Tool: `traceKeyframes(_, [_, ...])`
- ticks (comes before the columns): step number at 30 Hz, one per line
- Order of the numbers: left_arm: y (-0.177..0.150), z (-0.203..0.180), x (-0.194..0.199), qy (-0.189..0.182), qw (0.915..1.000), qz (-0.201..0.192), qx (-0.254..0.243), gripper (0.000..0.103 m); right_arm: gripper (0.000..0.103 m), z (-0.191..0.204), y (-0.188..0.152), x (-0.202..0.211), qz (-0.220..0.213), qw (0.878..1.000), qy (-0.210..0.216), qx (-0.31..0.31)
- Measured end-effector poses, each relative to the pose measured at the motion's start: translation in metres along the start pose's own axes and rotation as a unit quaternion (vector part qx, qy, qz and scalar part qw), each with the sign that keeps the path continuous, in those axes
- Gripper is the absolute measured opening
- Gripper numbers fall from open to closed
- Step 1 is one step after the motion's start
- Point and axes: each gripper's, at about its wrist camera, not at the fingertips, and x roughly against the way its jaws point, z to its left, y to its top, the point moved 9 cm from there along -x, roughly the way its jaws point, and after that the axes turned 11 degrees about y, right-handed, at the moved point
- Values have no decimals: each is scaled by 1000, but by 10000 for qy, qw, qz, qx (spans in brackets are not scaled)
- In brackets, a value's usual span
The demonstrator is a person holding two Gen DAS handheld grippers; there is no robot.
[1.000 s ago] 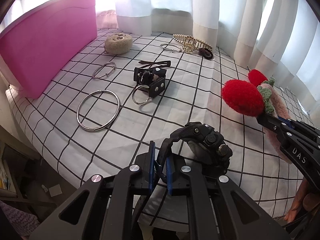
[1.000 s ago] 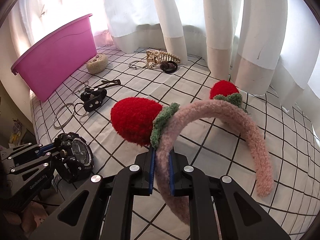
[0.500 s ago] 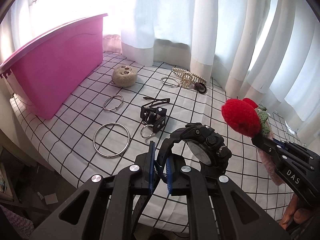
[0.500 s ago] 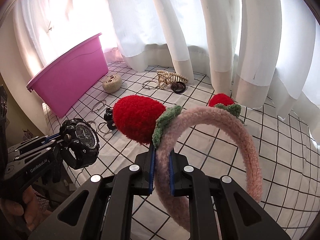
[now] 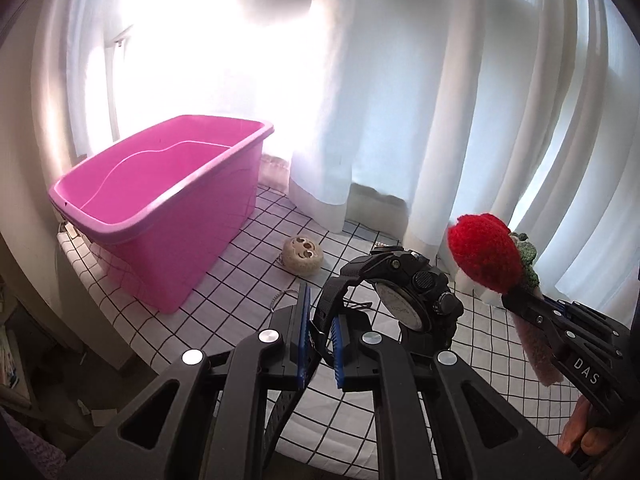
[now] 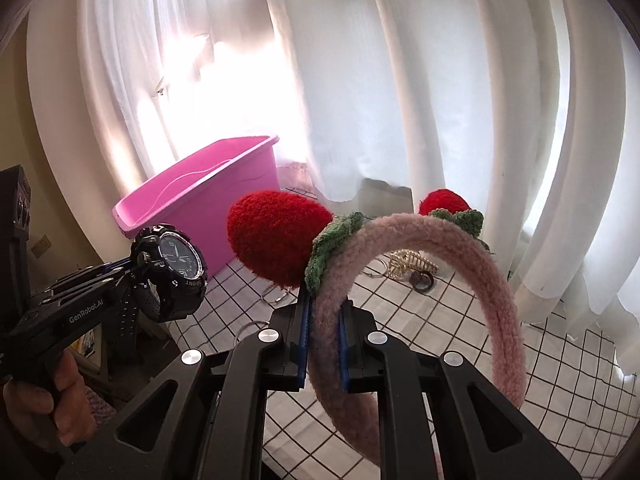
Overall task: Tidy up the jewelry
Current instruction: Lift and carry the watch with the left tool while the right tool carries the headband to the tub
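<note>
I am holding a black watch (image 5: 408, 292) by its strap in my left gripper (image 5: 318, 344), pinched tight, and a fuzzy pink headband (image 6: 432, 276) with red strawberries in my right gripper (image 6: 323, 344), clamped on the band. Both are hanging in the air above the checked counter (image 5: 248, 280). The pink bin (image 5: 160, 204) is sitting at the far left, open side up, its long axis running away from me. It is lying ahead and to the left of both grippers, and my left gripper is the nearer one. I judge the watch goes in first, the headband after it.
</note>
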Motion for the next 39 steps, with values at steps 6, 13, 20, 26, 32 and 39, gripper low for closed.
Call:
traceKeyframes(6, [60,64,2,178,9990,-386,137,10,12,62,64,-29,-356,9983,286,363])
traceKeyframes(13, [125,147,-18,474,9966,-640,200,10,12,137,136,-89,-587,9925,888,602])
traceKeyframes(20, [173,215,-70,730,9951,-606,277,10,12,192,186,-168,-449,9887,1227,733])
traceKeyframes(26, [187,249,-113,874,9954,-378,145,10,12,219,210,-229,-206,9878,1335,773])
traceKeyframes(32, [181,263,-153,861,9963,59,-8,10,12,233,209,-285,327,9870,1353,803])
traceKeyframes(39, [167,271,-187,817,9951,546,-72,10,12,218,195,-351,1212,9837,1305,257])
